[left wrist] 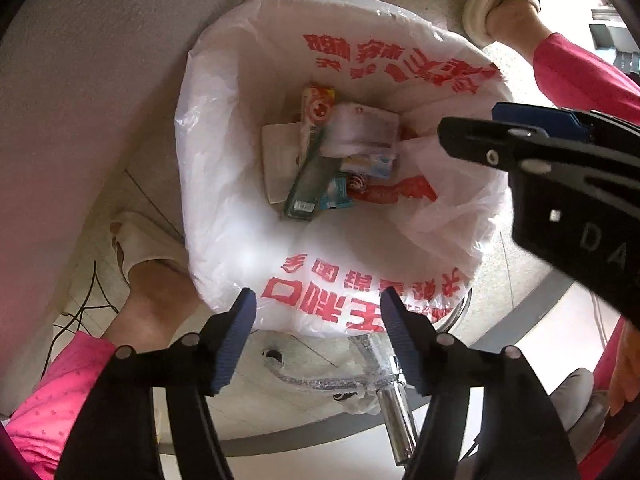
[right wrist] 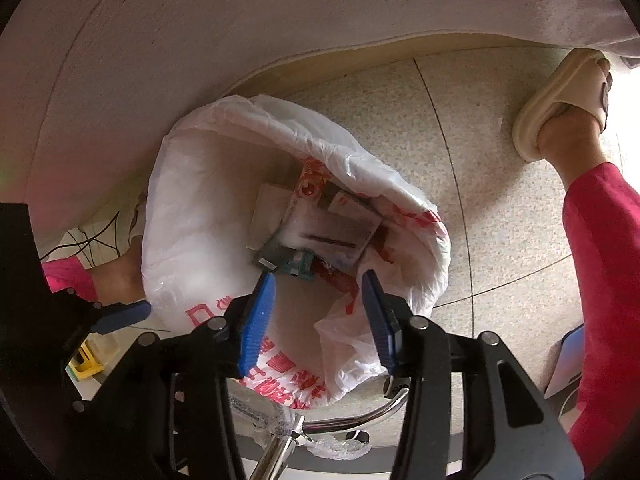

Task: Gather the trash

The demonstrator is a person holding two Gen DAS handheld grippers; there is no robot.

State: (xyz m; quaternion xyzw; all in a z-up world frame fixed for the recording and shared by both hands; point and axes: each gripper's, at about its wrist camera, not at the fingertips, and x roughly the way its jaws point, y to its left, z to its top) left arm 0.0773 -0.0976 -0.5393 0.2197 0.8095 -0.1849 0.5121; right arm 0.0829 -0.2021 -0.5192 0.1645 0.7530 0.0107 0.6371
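I look down into a bin lined with a thin, crinkled white plastic bag [left wrist: 224,216] printed with big red characters; its rim folds loosely outward all round. At the bottom lies the trash [left wrist: 320,160]: flat cardboard boxes, a long teal carton, a glossy wrapper with red and white print, a pale rectangular card, all overlapping in 1 heap.

My left gripper [left wrist: 316,344] hangs over the near rim, its 2 ribbed blue pads spread apart with nothing between them. My right gripper [right wrist: 318,316] stands over the mouth of the bag, pads parted and bare too; a loose flap of bag film rises just beside its right pad.

Around the bin: speckled floor tiles [right wrist: 500,208], a textured grey wall or cabinet face [right wrist: 240,40] just behind, a chrome tube [left wrist: 394,420] wrapped partly in clear film below the grippers, thin black cables [left wrist: 84,312] on the left. A foot in a cream slipper [right wrist: 560,104] and pink trouser legs flank the bin on both sides, leaving the bag's wide mouth as the open way down
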